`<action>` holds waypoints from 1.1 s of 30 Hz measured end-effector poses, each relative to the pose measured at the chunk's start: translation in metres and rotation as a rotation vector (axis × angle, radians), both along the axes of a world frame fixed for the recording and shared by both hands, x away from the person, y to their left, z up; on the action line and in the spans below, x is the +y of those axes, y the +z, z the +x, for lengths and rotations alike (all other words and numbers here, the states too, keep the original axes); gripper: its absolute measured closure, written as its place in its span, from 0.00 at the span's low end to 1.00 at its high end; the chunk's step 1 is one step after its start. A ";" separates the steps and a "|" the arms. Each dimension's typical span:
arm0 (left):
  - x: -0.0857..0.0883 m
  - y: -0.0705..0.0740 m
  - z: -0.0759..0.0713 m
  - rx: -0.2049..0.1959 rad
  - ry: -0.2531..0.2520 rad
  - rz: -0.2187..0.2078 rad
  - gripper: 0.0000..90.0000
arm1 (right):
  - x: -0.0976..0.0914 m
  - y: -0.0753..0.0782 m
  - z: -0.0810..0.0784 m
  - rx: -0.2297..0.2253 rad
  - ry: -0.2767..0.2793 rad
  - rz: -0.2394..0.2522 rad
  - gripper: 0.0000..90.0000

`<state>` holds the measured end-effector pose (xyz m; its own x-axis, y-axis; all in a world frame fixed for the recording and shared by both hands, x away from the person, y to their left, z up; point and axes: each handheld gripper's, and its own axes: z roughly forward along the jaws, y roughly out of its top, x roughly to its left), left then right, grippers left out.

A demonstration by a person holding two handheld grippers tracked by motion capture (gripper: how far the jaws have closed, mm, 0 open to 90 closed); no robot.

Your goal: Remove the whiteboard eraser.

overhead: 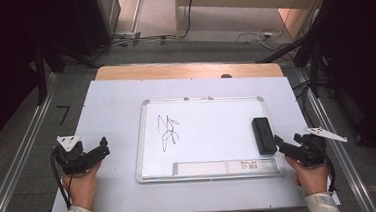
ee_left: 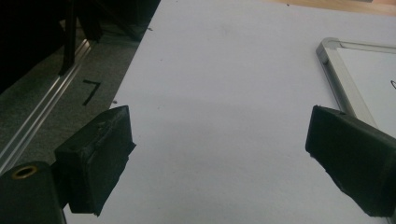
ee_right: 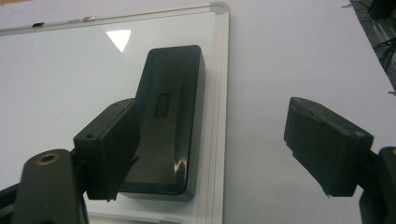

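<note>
The black rectangular eraser [overhead: 263,135] lies on the silver-framed whiteboard [overhead: 148,139], beside its right edge. The right gripper [overhead: 285,147] is just near it with jaws apart; the left gripper [overhead: 100,148] rests over the table [overhead: 111,106], jaws apart too.

A black eraser [overhead: 263,135], a long flat block with rounded corners, lies flat on the whiteboard [overhead: 213,134], at about 3 o'clock on the white surface, hard against the right frame. Its long side runs along that frame. In the right gripper view the eraser [ee_right: 166,121] shows a glossy top with a small raised label at its middle.
</note>
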<state>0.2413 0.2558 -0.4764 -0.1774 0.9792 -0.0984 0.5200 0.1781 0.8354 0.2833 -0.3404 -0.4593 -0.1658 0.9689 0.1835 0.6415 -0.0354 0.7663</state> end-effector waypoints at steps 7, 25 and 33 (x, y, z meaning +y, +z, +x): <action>-0.001 -0.001 0.001 0.007 -0.006 0.002 0.09 | 0.013 -0.002 0.005 0.020 0.020 -0.025 0.20; -0.003 -0.003 0.002 0.016 -0.015 0.009 0.09 | 0.052 -0.012 0.036 0.062 0.066 -0.129 0.26; -0.001 -0.002 0.001 0.017 -0.012 -0.001 0.09 | 0.057 -0.018 0.053 0.105 0.020 -0.149 0.32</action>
